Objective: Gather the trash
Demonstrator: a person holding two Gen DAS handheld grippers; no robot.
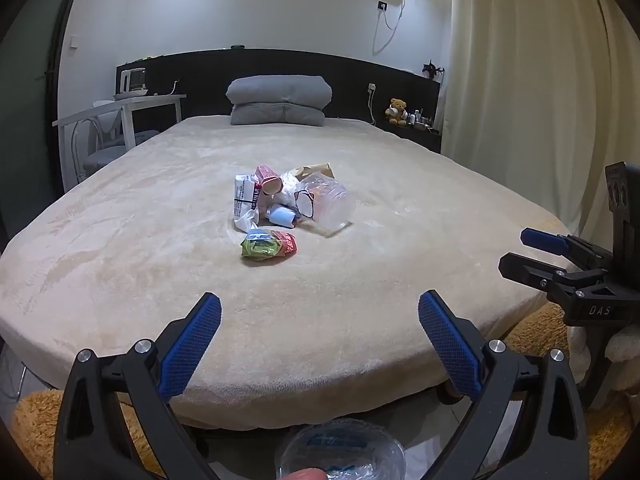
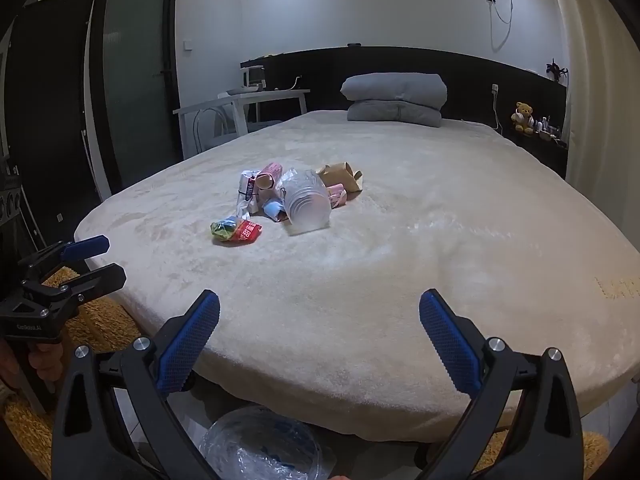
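A wide bed (image 1: 120,248) under a cream plush cover fills the middle of both views, with a folded grey quilt (image 1: 279,100) at its far end against a black headboard (image 1: 360,72). A white table (image 1: 132,106) with a kettle stands at the upper left of the left wrist view, pale curtains (image 1: 540,80) hang at the right, and a teddy bear (image 1: 397,111) sits on a dark ledge beside them. An orange shaggy rug (image 2: 100,320) lies on the floor by the bed's near edge.

The trash pile (image 1: 286,204) sits in the centre of the bed, well apart from both grippers. In it a clear plastic cup (image 1: 332,204) lies on its side, its long axis running from the upper centre toward the lower right of the left wrist view, open mouth toward the camera. A crumpled green and red wrapper (image 1: 269,245) lies just in front of the pile, long axis across the frame. A brown paper bag (image 2: 340,178) lies at the pile's far side.

The left gripper (image 1: 320,316) and the right gripper (image 2: 319,314) both hover over the bed's near edge, fingers spread wide and released, nothing between them. A clear plastic bag (image 2: 260,444) shows at the lower centre, below the bed's edge.
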